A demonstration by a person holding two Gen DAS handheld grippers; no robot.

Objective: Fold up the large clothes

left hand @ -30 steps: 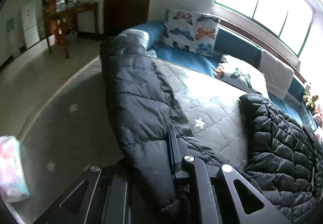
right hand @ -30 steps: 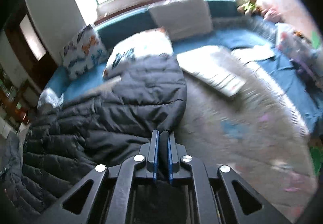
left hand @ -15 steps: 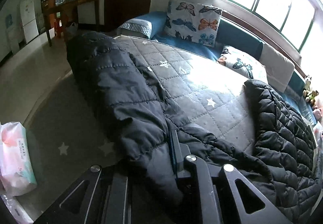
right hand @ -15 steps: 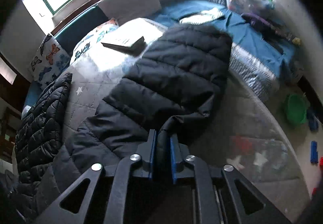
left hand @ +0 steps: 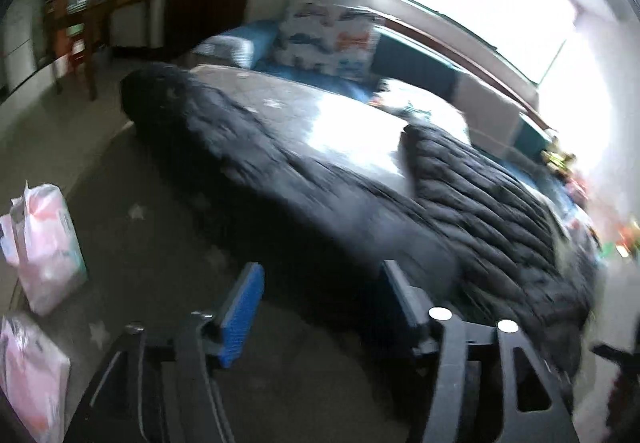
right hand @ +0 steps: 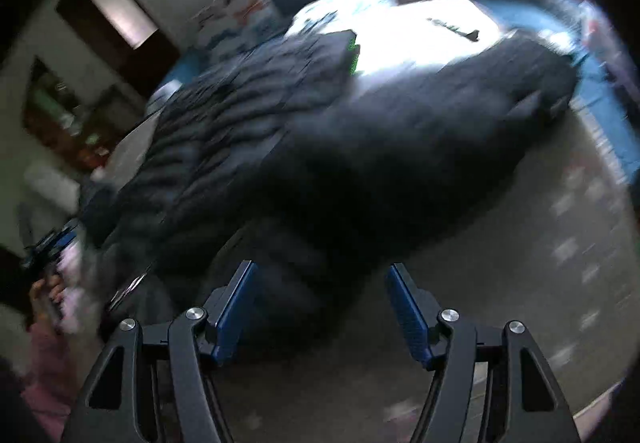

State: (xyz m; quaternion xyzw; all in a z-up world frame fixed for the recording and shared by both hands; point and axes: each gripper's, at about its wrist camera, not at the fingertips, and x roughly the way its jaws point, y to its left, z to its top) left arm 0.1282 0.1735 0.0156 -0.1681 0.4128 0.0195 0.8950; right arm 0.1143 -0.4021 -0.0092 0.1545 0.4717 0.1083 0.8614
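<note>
the spreading step looks finished: the left hand-held gripper (left hand: 320, 307) and right hand-held gripper (right hand: 320, 303) have just been opening, jaws now apart with nothing between them. the big black quilted puffer coat (left hand: 304, 179) lies released across the grey star-quilted bed (left hand: 328, 115), sleeves flung wide, puffy and slippery-looking. next likely calls for re-gripping a sleeve or side edge to fold it inward.
</note>
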